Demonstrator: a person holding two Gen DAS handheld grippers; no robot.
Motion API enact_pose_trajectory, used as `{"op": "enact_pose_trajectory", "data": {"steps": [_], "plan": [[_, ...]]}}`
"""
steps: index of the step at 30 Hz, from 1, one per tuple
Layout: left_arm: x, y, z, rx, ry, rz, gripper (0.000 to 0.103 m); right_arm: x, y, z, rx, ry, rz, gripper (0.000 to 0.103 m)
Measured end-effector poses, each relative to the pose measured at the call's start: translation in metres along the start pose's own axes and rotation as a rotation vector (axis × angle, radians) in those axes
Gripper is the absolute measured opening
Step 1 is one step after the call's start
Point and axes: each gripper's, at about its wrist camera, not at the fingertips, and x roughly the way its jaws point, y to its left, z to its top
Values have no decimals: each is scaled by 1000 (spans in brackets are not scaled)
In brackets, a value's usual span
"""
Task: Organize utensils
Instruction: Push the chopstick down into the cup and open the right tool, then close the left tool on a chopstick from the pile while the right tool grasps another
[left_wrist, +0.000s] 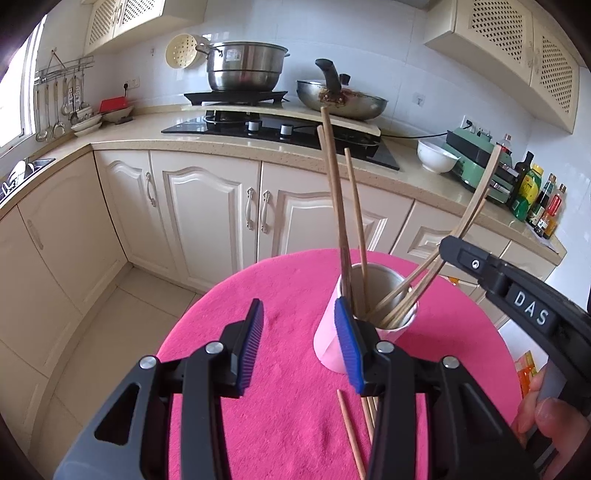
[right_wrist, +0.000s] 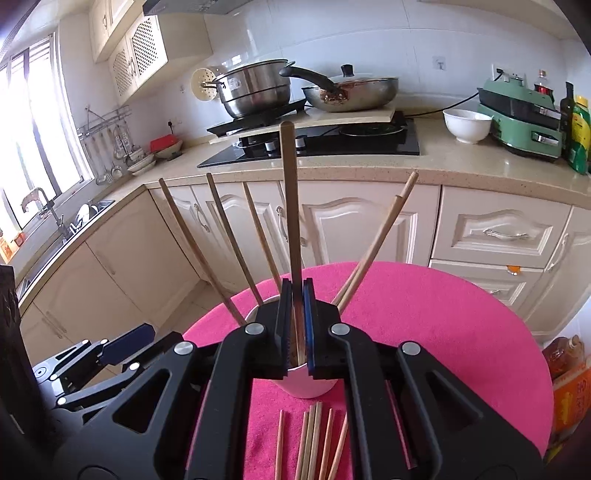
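A pale pink cup (left_wrist: 327, 343) stands on the round pink-covered table (left_wrist: 288, 295) and holds several wooden chopsticks (left_wrist: 356, 221). My left gripper (left_wrist: 299, 347) is open and empty, just left of the cup, its right pad next to the cup's wall. My right gripper (right_wrist: 295, 325) is shut on one upright chopstick (right_wrist: 290, 199) above the cup (right_wrist: 306, 384), the stick's lower end inside the cup. In the left wrist view the right gripper (left_wrist: 448, 245) comes in from the right. Several loose chopsticks (right_wrist: 314, 439) lie on the cloth in front of the cup.
Behind the table runs a kitchen counter (left_wrist: 122, 133) with cream cabinets, a stove with a steel pot (left_wrist: 245, 66) and a pan (left_wrist: 341, 98), a white bowl (right_wrist: 467, 125), a green appliance (right_wrist: 524, 118) and bottles (left_wrist: 535, 195). A sink (right_wrist: 79, 218) is at the left.
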Motion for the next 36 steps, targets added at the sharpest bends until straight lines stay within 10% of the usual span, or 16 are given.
{"op": "enact_pose_trajectory", "data": {"steps": [5,12,21,36], "plan": [[-5,-1,-1,8,7,-1,40,-8,-3,2,21,-9,-20,12],[-2,-4,-13,4,70,-24,40,-36,-7,7,29,-73,-36,47],[27,-14,-63,-16,306,-65,40,-76,-35,-9,48,-69,-104,49],[68,-53,-111,36,530,-29,40,-49,-79,-89,169,215,-125,49]]}}
